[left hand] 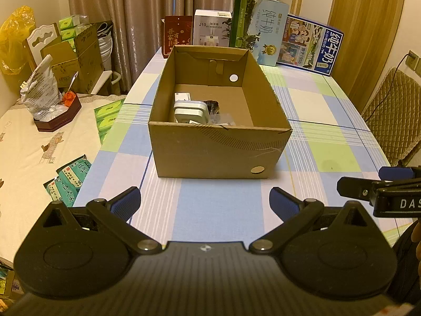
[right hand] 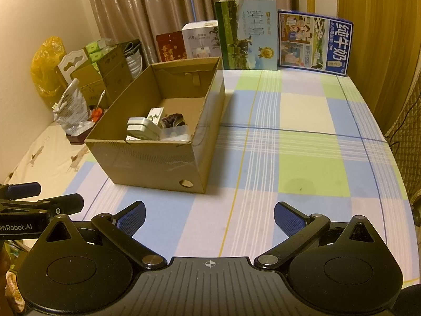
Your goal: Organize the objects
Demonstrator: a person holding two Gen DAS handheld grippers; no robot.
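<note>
An open cardboard box (left hand: 221,152) (right hand: 147,160) stands on the checked tablecloth (left hand: 323,137) (right hand: 302,137). Inside it lie a white adapter (left hand: 190,110) (right hand: 143,129), a small white carton (left hand: 183,96) (right hand: 155,114), a dark scrunchie (left hand: 213,105) (right hand: 172,121) and a clear plastic piece (right hand: 175,133). My left gripper (left hand: 205,202) is open and empty, held in front of the box's near wall. My right gripper (right hand: 209,218) is open and empty, to the right of the box over bare cloth. Each gripper's fingers show at the other view's edge.
Milk cartons (left hand: 259,30) (right hand: 314,43), a humidifier box (left hand: 210,27) and a red box (left hand: 176,35) stand along the table's far edge. A second table at the left holds rice bags (left hand: 69,181), a tissue pack (left hand: 106,117) and a dark tray (left hand: 59,117). A quilted chair (left hand: 392,115) stands at the right.
</note>
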